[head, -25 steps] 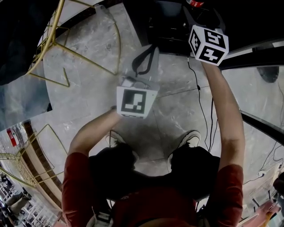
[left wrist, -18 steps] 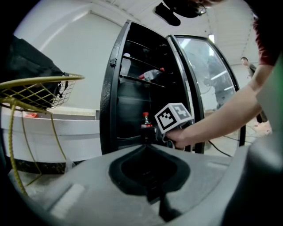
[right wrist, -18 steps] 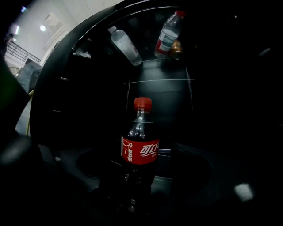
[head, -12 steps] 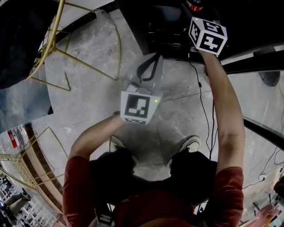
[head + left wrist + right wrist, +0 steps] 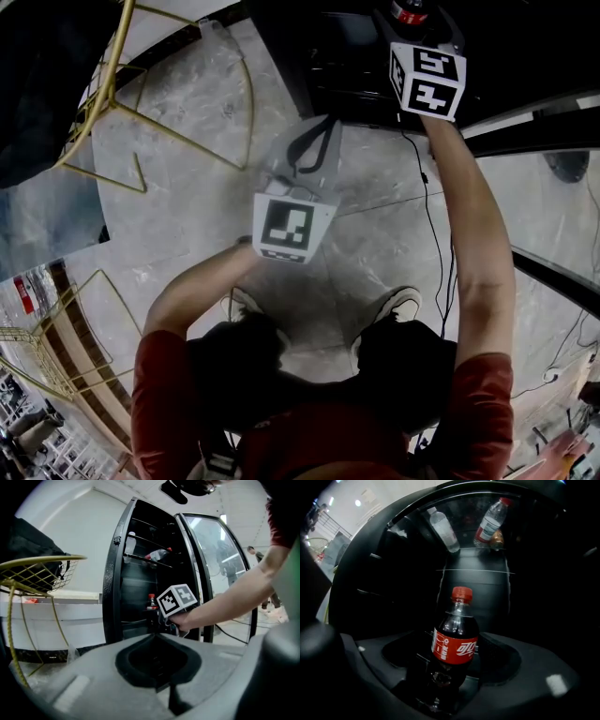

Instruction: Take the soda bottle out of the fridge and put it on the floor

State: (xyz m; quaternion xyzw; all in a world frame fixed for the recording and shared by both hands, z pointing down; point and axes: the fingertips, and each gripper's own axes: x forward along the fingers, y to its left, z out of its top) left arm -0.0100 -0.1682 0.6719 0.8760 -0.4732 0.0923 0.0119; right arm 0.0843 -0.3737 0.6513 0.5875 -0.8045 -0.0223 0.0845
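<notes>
Within just-opened right gripper (image 5: 451, 670), soda bottle (image 5: 455, 641)

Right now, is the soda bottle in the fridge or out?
In. The soda bottle stands upright inside the fridge, between the jaws of the right gripper, which have just been opening.

On your left stands a gold wire basket (image 5: 35, 573) on thin legs, and a black bag (image 5: 33, 538) sits on it. A white wall (image 5: 70, 522) runs behind. Up on the shelf (image 5: 480, 549) you have two tilted bottles: a clear bottle (image 5: 444, 529) at the left and a labelled bottle (image 5: 490, 523) at the right. A person (image 5: 253, 554) stands far off at the right.
</notes>
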